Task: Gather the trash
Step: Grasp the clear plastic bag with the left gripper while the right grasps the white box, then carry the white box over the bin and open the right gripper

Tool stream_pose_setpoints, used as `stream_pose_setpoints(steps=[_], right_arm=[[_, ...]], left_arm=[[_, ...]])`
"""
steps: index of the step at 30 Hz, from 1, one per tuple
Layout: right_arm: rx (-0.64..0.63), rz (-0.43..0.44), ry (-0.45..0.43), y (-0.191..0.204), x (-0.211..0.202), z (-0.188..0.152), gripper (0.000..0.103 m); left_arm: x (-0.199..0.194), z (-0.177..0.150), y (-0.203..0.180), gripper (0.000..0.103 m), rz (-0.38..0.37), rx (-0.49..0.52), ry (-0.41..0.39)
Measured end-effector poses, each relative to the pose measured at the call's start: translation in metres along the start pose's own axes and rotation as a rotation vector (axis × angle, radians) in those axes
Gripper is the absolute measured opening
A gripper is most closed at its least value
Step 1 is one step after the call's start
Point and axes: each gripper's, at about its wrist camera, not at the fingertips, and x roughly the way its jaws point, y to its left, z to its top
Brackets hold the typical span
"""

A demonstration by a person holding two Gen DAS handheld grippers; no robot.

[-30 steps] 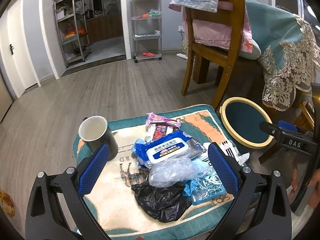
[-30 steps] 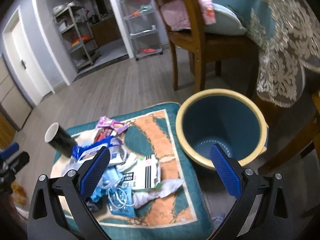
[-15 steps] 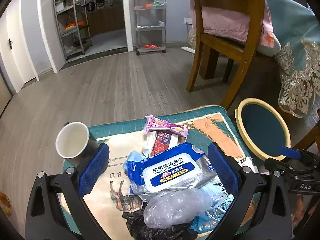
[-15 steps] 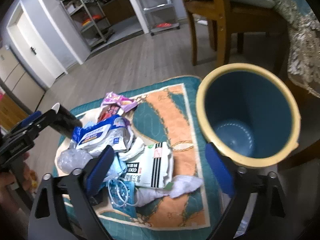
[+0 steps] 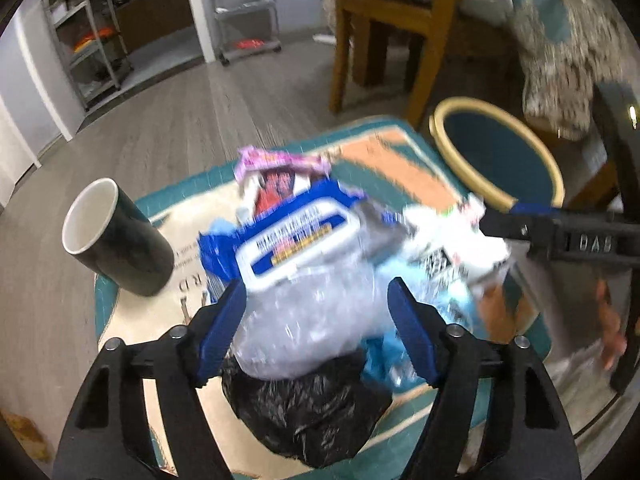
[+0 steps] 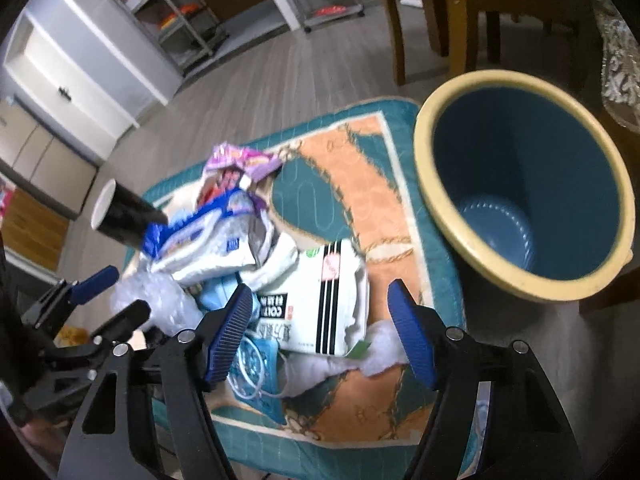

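A pile of trash lies on a teal and orange mat [image 6: 372, 168]: a clear plastic bag [image 5: 308, 320], a black plastic bag [image 5: 308, 412], a blue wet-wipe pack [image 5: 292, 240], a pink wrapper [image 5: 276, 164] and a white striped packet [image 6: 320, 304]. My left gripper [image 5: 316, 332] has its jaws partly closed around the clear bag, with both pads at its sides. My right gripper [image 6: 320, 336] is open over the white striped packet. The blue bin [image 6: 528, 208] with a yellow rim stands empty at the right.
A black cup [image 5: 116, 236] with a white inside stands at the mat's left edge. A wooden chair [image 5: 384, 28] and a lace-draped table [image 5: 568, 52] stand behind the bin. Metal shelves [image 5: 92, 40] stand far back on the wood floor.
Both grippers have narrowed their jaws and dropped closer to the pile. The left one now straddles the clear bag; the right one hangs over the striped packet.
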Motion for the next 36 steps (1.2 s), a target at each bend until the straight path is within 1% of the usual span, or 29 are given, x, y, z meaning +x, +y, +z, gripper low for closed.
stream_pose_setpoints(steps=[3, 4, 5, 6, 7, 8, 9, 11, 14, 18, 20, 21, 23, 28, 32, 36], right_arm=[[0.025, 0.001, 0.031, -0.005, 0.012, -0.002, 0.072], [0.040, 0.009, 0.039, -0.007, 0.015, -0.002, 0.072], [0.048, 0.021, 0.046, -0.007, 0.018, -0.003, 0.071], [0.045, 0.038, 0.053, -0.006, 0.019, -0.004, 0.066], [0.040, 0.054, 0.058, -0.004, 0.019, -0.005, 0.064], [0.033, 0.060, 0.058, -0.002, 0.018, -0.005, 0.058], [0.030, 0.062, 0.056, 0.000, 0.017, -0.005, 0.043], [0.027, 0.054, 0.042, 0.002, 0.011, -0.006, 0.024], [0.026, 0.080, 0.001, 0.007, -0.002, -0.009, 0.019], [0.000, 0.044, -0.065, 0.014, -0.027, -0.010, 0.017], [-0.016, 0.034, -0.111, 0.018, -0.043, -0.008, 0.016], [-0.034, 0.023, -0.147, 0.021, -0.057, -0.006, 0.016], [-0.052, 0.028, -0.194, 0.025, -0.075, -0.004, 0.016], [-0.112, 0.001, -0.308, 0.031, -0.115, 0.004, 0.015], [-0.106, -0.009, -0.402, 0.019, -0.142, 0.020, 0.015], [-0.046, -0.025, -0.464, -0.010, -0.163, 0.040, 0.015]], left_arm=[[0.008, -0.007, -0.001, 0.059, 0.001, 0.023, 0.045], [0.009, -0.009, 0.001, 0.051, -0.006, 0.023, 0.058], [0.010, -0.010, 0.002, 0.047, -0.010, 0.022, 0.069], [0.010, -0.011, 0.003, 0.044, -0.015, 0.024, 0.073], [0.009, -0.012, 0.003, 0.037, -0.021, 0.025, 0.076], [0.008, -0.013, 0.003, 0.029, -0.026, 0.026, 0.079], [0.006, -0.013, 0.004, 0.026, -0.028, 0.027, 0.078], [0.000, -0.014, 0.004, 0.020, -0.026, 0.029, 0.064], [-0.012, -0.015, 0.006, 0.016, -0.033, 0.016, 0.033], [-0.028, -0.015, 0.007, 0.015, -0.017, 0.019, -0.012], [-0.040, -0.014, 0.007, 0.015, -0.004, 0.025, -0.047], [-0.047, -0.013, 0.007, 0.015, -0.001, 0.026, -0.068], [-0.058, -0.011, 0.006, 0.015, -0.005, 0.019, -0.099], [-0.089, 0.002, -0.002, 0.015, -0.015, 0.025, -0.207], [-0.103, 0.020, -0.010, 0.015, -0.041, 0.018, -0.265], [-0.101, 0.043, -0.033, 0.015, -0.070, 0.066, -0.281]])
